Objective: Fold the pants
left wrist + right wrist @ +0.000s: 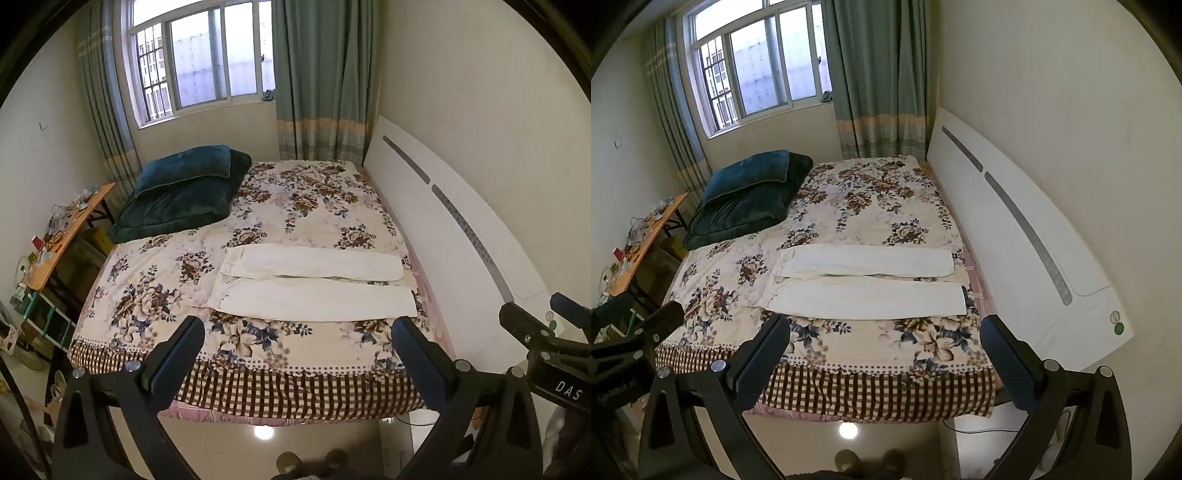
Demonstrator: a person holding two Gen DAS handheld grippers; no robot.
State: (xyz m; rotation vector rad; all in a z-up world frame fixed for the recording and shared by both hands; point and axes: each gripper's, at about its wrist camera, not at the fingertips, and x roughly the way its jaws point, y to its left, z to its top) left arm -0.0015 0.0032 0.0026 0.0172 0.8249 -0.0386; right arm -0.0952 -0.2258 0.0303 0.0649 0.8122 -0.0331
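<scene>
White pants [314,282] [864,282] lie flat on the floral bedspread [258,206] [857,199], waist to the left, both legs stretched side by side toward the headboard on the right. My left gripper [297,332] hovers wide open in front of the bed's near edge, nothing between its fingers. My right gripper [884,332] is likewise open and empty, held short of the pants. In the left wrist view the right gripper's body [546,343] shows at the right edge; in the right wrist view the left gripper's body [635,339] shows at the left edge.
Dark teal pillows [184,192] [746,192] are stacked at the bed's far left corner. A white headboard [461,236] [1015,229] runs along the right wall. A cluttered wooden desk [62,236] [646,229] stands left of the bed. A person's shoes [314,461] [868,459] stand on glossy floor below.
</scene>
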